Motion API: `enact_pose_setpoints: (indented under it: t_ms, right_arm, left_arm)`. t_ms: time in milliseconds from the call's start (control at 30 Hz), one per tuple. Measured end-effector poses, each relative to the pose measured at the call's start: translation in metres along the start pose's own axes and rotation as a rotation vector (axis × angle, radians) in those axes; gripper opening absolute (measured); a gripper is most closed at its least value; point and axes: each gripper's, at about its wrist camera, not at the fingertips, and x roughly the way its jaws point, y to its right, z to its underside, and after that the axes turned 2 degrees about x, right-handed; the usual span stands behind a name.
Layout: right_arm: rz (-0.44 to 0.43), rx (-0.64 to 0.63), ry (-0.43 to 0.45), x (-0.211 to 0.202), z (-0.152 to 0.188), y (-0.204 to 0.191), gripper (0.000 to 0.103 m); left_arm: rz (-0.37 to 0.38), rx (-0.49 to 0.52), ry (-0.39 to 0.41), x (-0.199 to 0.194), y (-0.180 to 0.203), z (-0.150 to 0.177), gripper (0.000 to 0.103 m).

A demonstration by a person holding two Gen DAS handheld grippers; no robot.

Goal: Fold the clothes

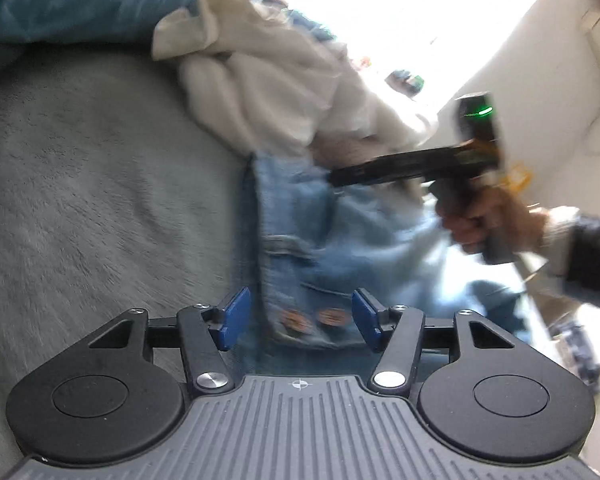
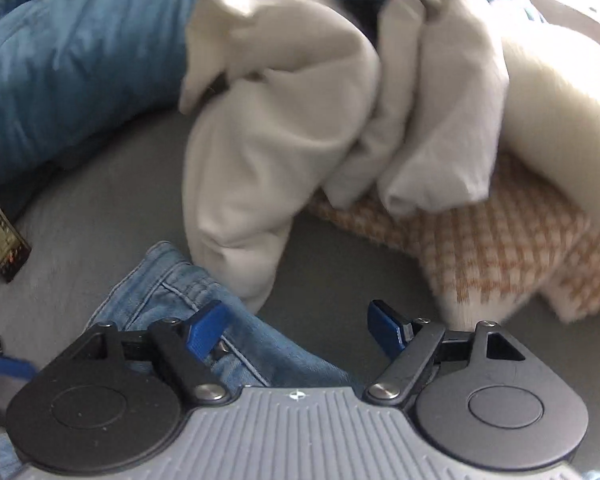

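Light blue jeans lie on a grey fleece bed cover. My left gripper is open, its blue pads straddling the jeans' edge near two copper buttons. In the right wrist view the jeans sit under my open right gripper, whose left pad hovers over the denim seam. A hand holds that right gripper in the left wrist view, over the jeans' far part. A crumpled cream garment lies just beyond the jeans.
A blue duvet is bunched at the back. An orange and white checked garment lies under the cream pile. A dark flat box sits at the left. A white wall stands to the right of the bed.
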Motion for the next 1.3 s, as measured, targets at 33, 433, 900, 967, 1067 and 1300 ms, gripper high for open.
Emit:
enact_pose_setpoints:
  t_ms: [33,433,900,967,1067,1300]
  right_arm:
    - [-0.007,0.022,-0.005,0.0,0.0,0.004,0.081]
    - [-0.048,0.06,-0.053,-0.003,0.006,0.006,0.025]
    - [-0.024,-0.02,0.177,-0.033,0.001,-0.034,0.001]
    - [0.016,-0.026,0.162,-0.019,0.005,-0.039,0.001]
    - [0.078,-0.028,0.137,0.001,0.011,-0.045,0.003]
    - [0.039,0.222,0.28,-0.046,0.009,-0.019,0.045]
  left_arm:
    - [0.0,-0.015,-0.014,0.006,-0.003,-0.002,0.057]
    - [0.02,-0.143,-0.025,0.025,-0.024,-0.007,0.02]
    - [-0.006,-0.138,0.093,-0.002,-0.015,-0.003,0.007]
    - [-0.028,-0.135,0.075,0.005,-0.017,-0.001,0.007]
    - [-0.07,-0.122,0.055,0.013,-0.019,0.003,0.01]
    - [-0.137,-0.048,0.057,0.011,-0.009,0.003,0.029]
